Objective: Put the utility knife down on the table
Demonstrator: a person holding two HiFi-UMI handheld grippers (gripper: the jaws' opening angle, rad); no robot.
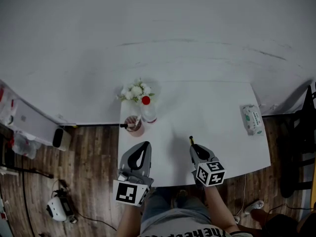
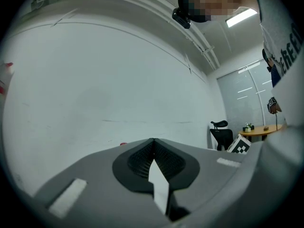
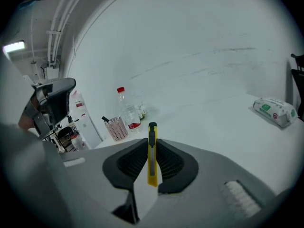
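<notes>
A yellow utility knife (image 3: 152,151) with a black slider stands clamped between the jaws of my right gripper (image 3: 151,156), its tip pointing forward over the white table (image 3: 223,122). In the head view the right gripper (image 1: 196,150) hovers over the table's near edge with the utility knife's tip (image 1: 191,139) sticking out ahead. My left gripper (image 1: 140,153) sits at the near left edge of the table (image 1: 212,112), shut with nothing in it. In the left gripper view the left gripper (image 2: 153,152) has its pads pressed together and faces a bare white wall.
At the table's far left corner stand a pink pen holder (image 1: 134,125), a clear bottle with a red cap (image 1: 147,109) and white flowers (image 1: 136,91). A pack of wipes (image 1: 252,119) lies at the right edge. An office chair (image 1: 298,147) stands right of the table.
</notes>
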